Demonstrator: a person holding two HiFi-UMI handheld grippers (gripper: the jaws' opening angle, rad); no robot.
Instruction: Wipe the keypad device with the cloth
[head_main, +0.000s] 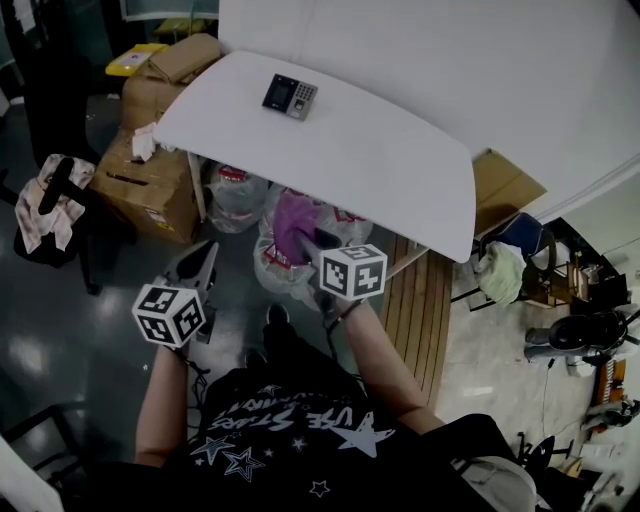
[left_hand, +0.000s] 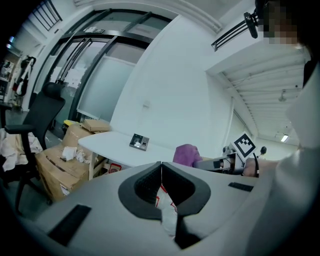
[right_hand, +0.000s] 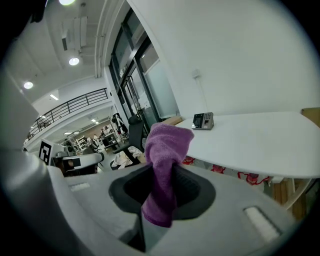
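Purple cloth (right_hand: 169, 142) is pinched between the 2 jaws of the right gripper (right_hand: 161, 174), which is held off the near edge of the white table (head_main: 380, 170). The left gripper (left_hand: 161, 165) is off that near edge too, its 2 jaws pressed together with nothing between them. The keypad device (head_main: 290, 97) lies on the table near its far edge, well apart from both grippers, and brown boxes (head_main: 150, 170) stand beside the table's left end.
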